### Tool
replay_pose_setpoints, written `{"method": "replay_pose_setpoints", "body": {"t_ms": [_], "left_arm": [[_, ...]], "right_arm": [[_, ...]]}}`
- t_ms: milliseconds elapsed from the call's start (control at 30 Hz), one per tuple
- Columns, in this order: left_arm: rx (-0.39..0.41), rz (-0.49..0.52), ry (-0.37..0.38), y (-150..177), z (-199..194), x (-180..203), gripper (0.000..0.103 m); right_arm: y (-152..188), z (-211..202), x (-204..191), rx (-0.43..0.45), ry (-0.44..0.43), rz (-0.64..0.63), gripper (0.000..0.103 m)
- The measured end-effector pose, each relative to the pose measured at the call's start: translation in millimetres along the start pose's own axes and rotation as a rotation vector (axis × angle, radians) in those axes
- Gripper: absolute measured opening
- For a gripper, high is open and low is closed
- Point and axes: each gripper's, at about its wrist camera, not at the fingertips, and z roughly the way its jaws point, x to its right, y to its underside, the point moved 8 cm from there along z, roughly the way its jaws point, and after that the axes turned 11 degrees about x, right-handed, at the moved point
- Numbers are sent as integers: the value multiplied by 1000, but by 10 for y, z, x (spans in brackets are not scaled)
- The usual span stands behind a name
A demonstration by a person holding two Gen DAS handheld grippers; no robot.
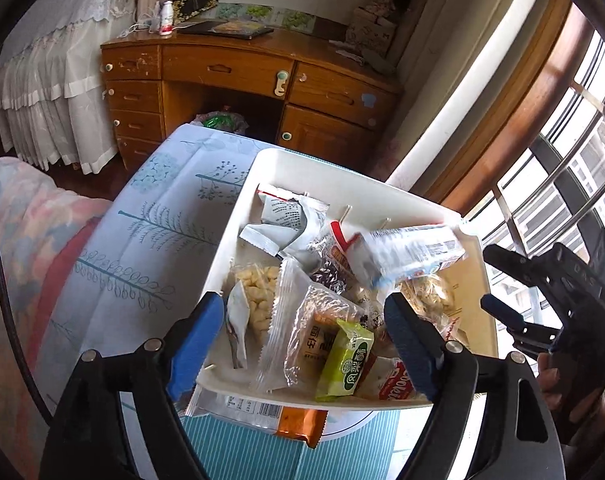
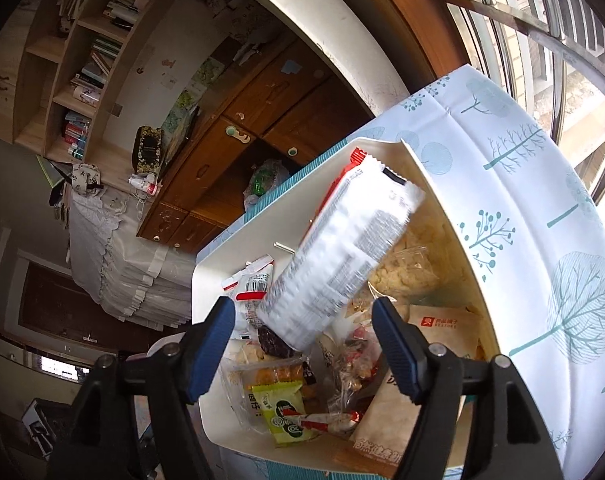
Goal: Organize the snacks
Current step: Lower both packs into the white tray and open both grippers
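Observation:
A white bin full of snack packets stands on a table with a tree-print cloth. My left gripper hangs open over its near side, above a green packet and a clear bag of puffed snacks, touching none of them. My right gripper is open above the same bin. A long white packet with red ends appears blurred just ahead of its fingers, free of the pads. From the left wrist view this packet lies across the pile, with the right gripper beside the bin.
An orange-and-clear packet pokes out from under the bin's near edge. A wooden desk stands beyond the table, a barred window to the right, and a pink quilt to the left. A hand holds the right gripper.

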Motion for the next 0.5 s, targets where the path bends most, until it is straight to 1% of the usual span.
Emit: {"method": "replay_pose_setpoints", "body": {"t_ms": [133, 233, 433, 500], "left_arm": [[-1, -39, 11, 3, -100, -136, 83], [-1, -58, 11, 22, -170, -263, 83], [-9, -53, 0, 127, -304, -489, 83], [-14, -59, -1, 164, -347, -576, 83]], "right_arm": [[65, -111, 22, 14, 14, 7, 73], [136, -204, 8, 32, 28, -12, 73], [342, -351, -155, 76, 7, -80, 73], [435, -397, -222, 93, 3, -128, 73]]}}
